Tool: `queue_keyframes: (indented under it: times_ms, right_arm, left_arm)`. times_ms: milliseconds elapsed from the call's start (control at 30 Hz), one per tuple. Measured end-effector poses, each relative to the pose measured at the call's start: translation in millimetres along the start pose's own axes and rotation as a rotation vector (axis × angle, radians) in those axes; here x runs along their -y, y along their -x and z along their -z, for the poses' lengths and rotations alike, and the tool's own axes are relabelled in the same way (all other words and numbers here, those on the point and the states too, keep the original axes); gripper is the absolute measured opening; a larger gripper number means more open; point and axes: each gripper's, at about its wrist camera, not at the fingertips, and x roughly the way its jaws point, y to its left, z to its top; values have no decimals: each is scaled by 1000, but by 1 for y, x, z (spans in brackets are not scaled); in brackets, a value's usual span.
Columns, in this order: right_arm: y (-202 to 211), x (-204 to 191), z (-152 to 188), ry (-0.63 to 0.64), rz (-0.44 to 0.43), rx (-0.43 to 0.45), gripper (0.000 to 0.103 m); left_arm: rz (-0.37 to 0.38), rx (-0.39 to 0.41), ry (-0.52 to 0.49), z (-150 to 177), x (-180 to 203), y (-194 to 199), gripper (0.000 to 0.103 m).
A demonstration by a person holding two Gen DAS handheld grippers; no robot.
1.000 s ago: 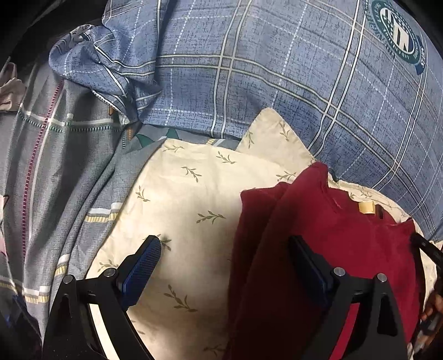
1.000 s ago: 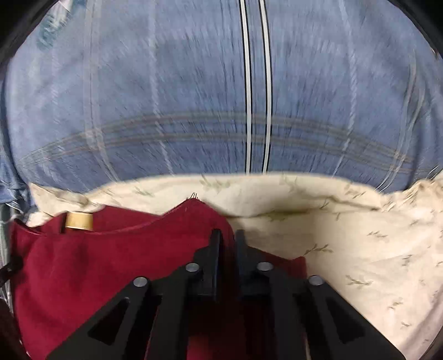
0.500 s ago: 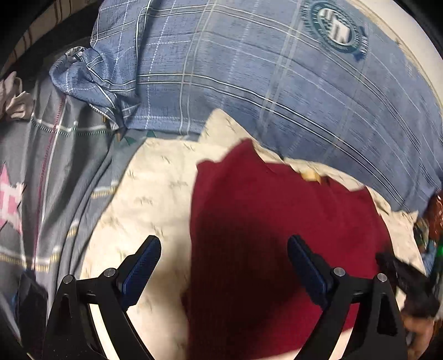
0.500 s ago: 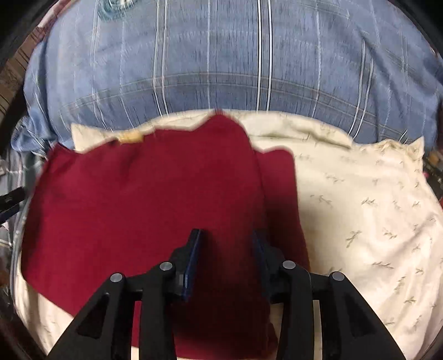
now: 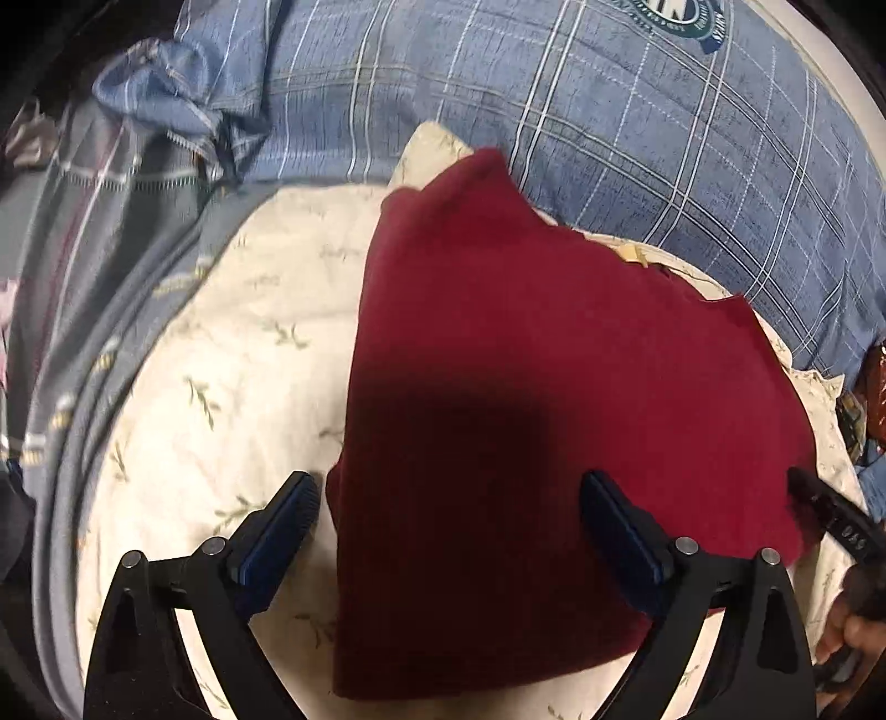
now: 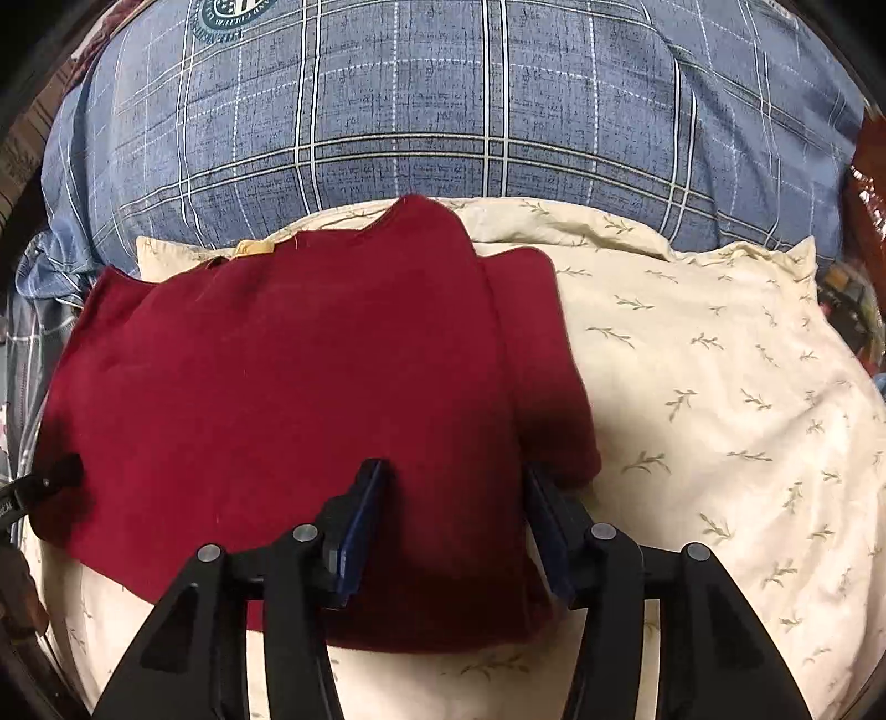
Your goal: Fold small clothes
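A dark red garment [image 5: 542, 376] lies folded on a cream pillow [image 5: 232, 354] with a leaf print. It has a yellow neck label [image 6: 255, 247] at its far edge. My left gripper [image 5: 448, 515] is open above the garment's near left part and holds nothing. My right gripper [image 6: 454, 498] is open over the garment [image 6: 277, 387] near its right folded edge, with the fabric lying between the jaws. The tip of the other gripper [image 5: 830, 515] shows at the right edge of the left wrist view.
A blue plaid pillow [image 6: 443, 111] with a round badge [image 6: 224, 16] lies behind the cream pillow [image 6: 720, 387]. A grey striped bedsheet [image 5: 83, 266] spreads to the left. Cluttered items [image 5: 869, 399] sit at the far right.
My right gripper was shut on the garment's edge, then opened and let it go. Both grippers pulled back, and the garment now lies flatter with its right side folded over.
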Motion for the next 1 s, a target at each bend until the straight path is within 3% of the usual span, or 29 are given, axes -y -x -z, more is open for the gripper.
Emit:
queue_keyframes:
  times_ms: [267, 533, 767, 933, 1000]
  right_arm:
    - [34, 11, -8, -64, -64, 170, 53]
    - [27, 10, -6, -82, -106, 154, 53]
    - [24, -7, -5, -16, -153, 155, 53]
    - [3, -10, -4, -5, -101, 72, 53]
    - [4, -10, -4, -8, -106, 81, 53]
  left_arm:
    - [10, 7, 11, -2, -1, 1, 96]
    - [26, 68, 18, -4, -5, 13, 95]
    - [12, 51, 21, -3, -5, 10, 95]
    - [-4, 11, 24, -6, -4, -1, 96]
    - [2, 9, 34, -7, -5, 0, 96]
